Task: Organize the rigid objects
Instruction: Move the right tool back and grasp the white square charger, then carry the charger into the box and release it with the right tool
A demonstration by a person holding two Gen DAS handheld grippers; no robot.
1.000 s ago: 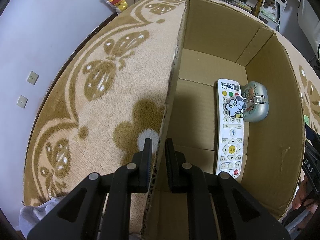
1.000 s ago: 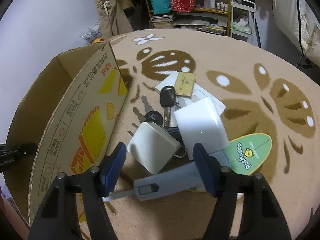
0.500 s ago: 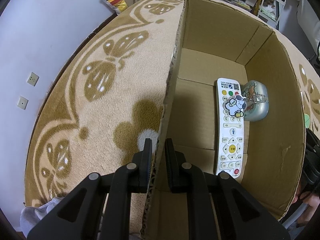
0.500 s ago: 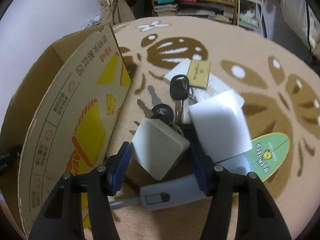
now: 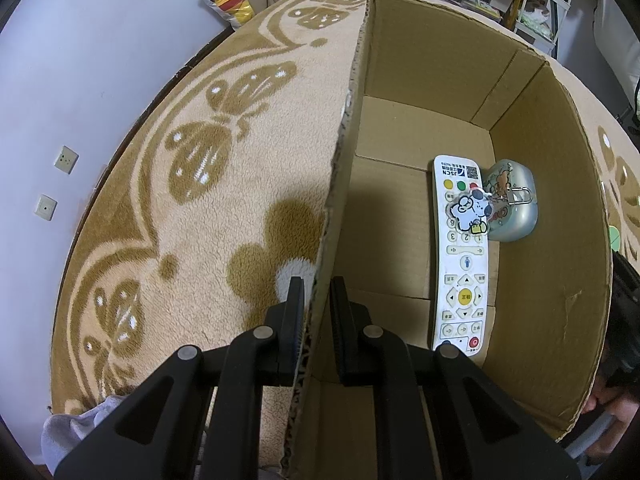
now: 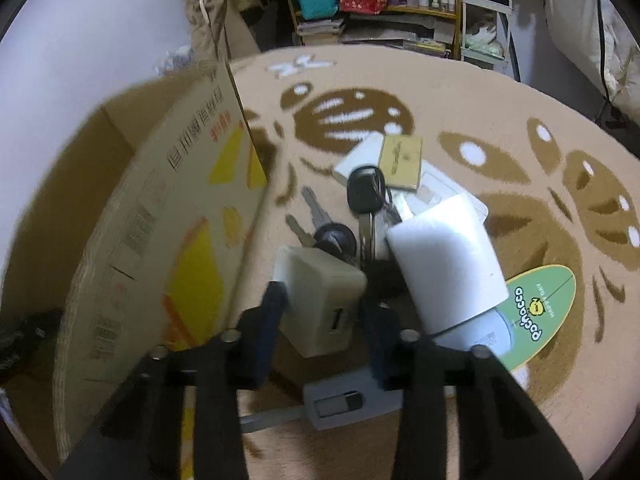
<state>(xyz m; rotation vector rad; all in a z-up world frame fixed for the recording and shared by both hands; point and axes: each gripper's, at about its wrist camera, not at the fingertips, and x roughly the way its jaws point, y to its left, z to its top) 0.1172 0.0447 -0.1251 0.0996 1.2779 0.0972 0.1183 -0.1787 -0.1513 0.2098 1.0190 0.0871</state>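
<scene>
A cream charger block [image 6: 320, 300] is sitting low in the middle of the right wrist picture. The right gripper [image 6: 324, 316] is squeezing it, one blue finger on each side. Just behind it, keys [image 6: 340, 224], a white box [image 6: 444, 264] and a green sticker card [image 6: 536, 312] are lying on the brown rug [image 6: 500, 120]. The left gripper [image 5: 314, 304] is pinching the cardboard box [image 5: 552, 216] wall at the bottom of its picture. Inside the box, a white remote [image 5: 462, 272] is lying beside a small silver tin [image 5: 512, 208].

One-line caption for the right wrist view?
Right gripper closing around a white charger block beside the cardboard box.
</scene>
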